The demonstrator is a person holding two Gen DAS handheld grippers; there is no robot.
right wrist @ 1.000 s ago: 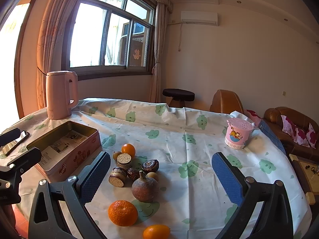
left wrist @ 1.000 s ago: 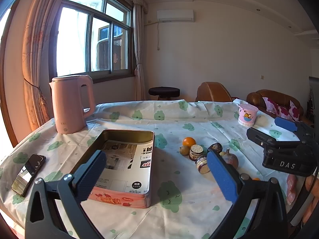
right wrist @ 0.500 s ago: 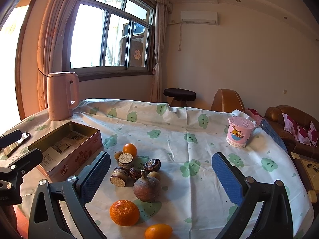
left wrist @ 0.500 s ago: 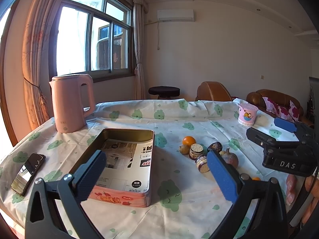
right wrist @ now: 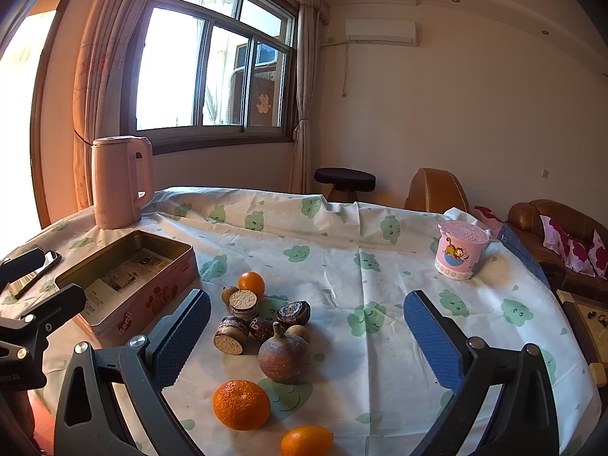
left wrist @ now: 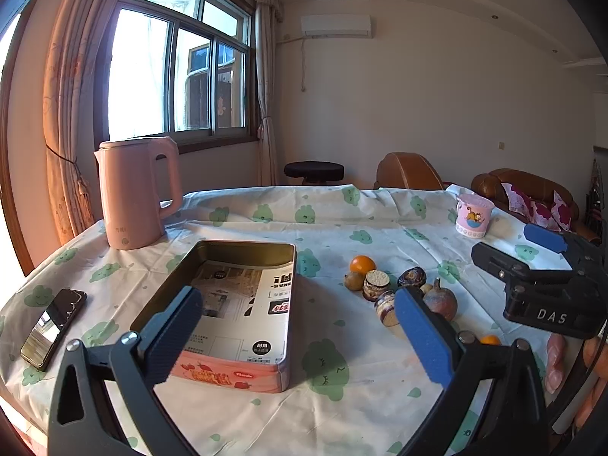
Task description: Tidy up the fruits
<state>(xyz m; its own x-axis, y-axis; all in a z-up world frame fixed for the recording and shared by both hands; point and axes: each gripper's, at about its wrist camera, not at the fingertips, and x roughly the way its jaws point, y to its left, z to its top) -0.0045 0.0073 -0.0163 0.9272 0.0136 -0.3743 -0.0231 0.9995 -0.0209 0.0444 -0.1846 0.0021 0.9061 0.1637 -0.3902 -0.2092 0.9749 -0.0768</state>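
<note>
Resting on cloth-covered desk [right wrist: 342, 250] — rectangular metal tin [left wrist: 228, 304], paper-lined; dimpled tangerine [right wrist: 241, 404]; both grippers — left gripper [left wrist: 300, 334], right gripper [right wrist: 307, 338] — spread, empty.

kumquat [right wrist: 306, 441] cropped, tin [left wrist: 243, 304] print perhaps illegible

Daylit room: large dark-framed window [right wrist: 212, 72] with peach curtains [right wrist: 95, 87], cream walls, white wall-mounted air conditioner [right wrist: 381, 33], round black stool [right wrist: 344, 180], brown leather sofa [left wrist: 520, 186].
</note>
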